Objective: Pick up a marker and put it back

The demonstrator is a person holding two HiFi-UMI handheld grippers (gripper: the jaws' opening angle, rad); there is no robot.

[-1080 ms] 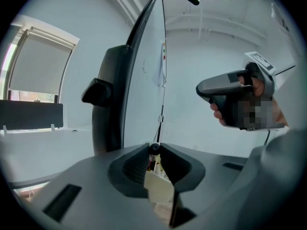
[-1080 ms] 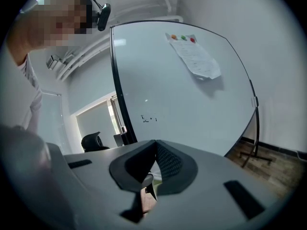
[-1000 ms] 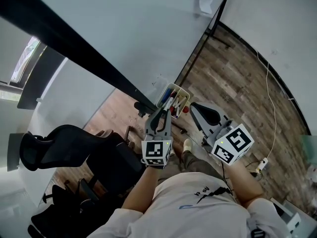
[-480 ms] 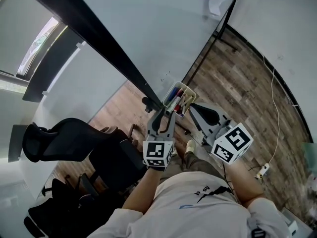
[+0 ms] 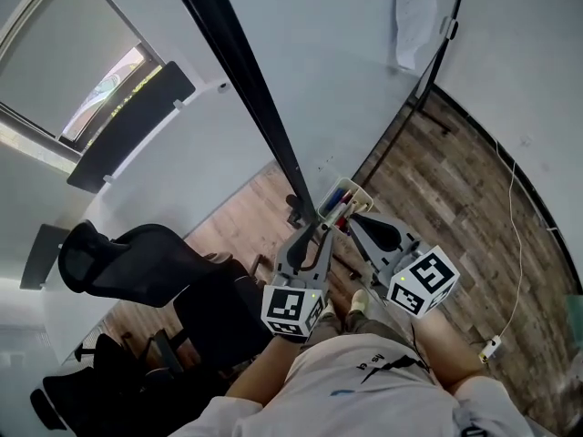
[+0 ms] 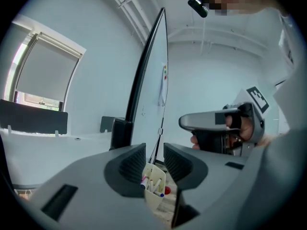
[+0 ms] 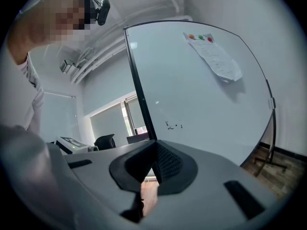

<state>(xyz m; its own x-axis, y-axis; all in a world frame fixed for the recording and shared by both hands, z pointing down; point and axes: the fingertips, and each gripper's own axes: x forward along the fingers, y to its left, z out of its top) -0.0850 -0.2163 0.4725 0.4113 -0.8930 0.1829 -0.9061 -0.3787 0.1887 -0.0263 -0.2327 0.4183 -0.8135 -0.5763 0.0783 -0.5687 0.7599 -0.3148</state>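
Observation:
A cream marker holder (image 5: 346, 200) hangs at the whiteboard's lower edge, with several markers (image 6: 149, 181) standing in it. My left gripper (image 5: 312, 233) is just below and left of it, open, with nothing between its pads. In the left gripper view the holder (image 6: 154, 189) shows through the gap of the left gripper (image 6: 154, 159), a little way beyond it. My right gripper (image 5: 357, 221) is level beside the left one, just under the holder, and it holds nothing. In its own view the right gripper (image 7: 154, 164) is shut with pads touching.
The whiteboard (image 5: 346, 80) with its black frame stands ahead, a paper (image 7: 213, 56) pinned high on it. Black office chairs (image 5: 137, 262) crowd the left. Wood floor with a white cable (image 5: 524, 244) lies to the right, and the board's stand foot (image 5: 437, 107) is further back.
The head view has swung, so the whiteboard edge now runs steeper. The left gripper has drawn slightly back from the holder. The right gripper stays beside it.

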